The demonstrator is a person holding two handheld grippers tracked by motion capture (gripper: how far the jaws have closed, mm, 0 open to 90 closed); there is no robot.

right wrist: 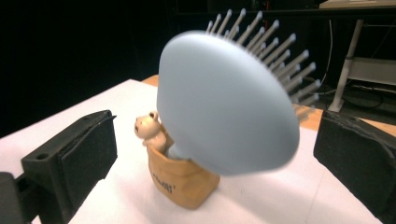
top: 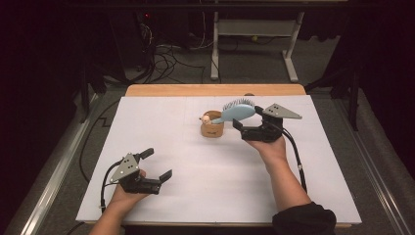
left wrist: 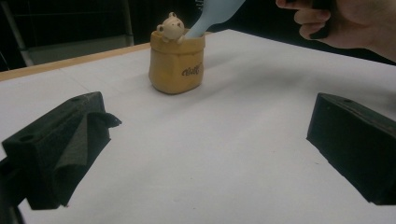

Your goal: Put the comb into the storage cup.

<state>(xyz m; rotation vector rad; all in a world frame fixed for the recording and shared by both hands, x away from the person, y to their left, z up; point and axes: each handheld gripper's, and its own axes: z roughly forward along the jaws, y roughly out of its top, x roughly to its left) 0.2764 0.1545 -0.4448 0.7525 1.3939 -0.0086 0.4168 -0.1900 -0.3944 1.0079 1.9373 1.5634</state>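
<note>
A light blue hairbrush (top: 240, 111) leans with its handle down inside a tan pot (top: 212, 129) that has a small bear figure (top: 206, 118) on its rim. My right gripper (top: 248, 117) is open, its jaws on either side of the brush head (right wrist: 224, 121) without touching it. In the right gripper view the pot (right wrist: 182, 184) and bear (right wrist: 148, 127) sit below the head. My left gripper (top: 157, 163) rests open near the front left of the table with nothing between its jaws. In the left gripper view (left wrist: 210, 144) the pot (left wrist: 177, 65) stands ahead and the brush handle (left wrist: 215, 14) rises from it.
A white sheet (top: 195, 196) covers the table, with a wooden edge (top: 215, 90) at the back. Beyond it are desk legs (top: 288, 54) and loose cables (top: 166, 58) on the floor. The right hand (left wrist: 345, 21) appears at the top right of the left gripper view.
</note>
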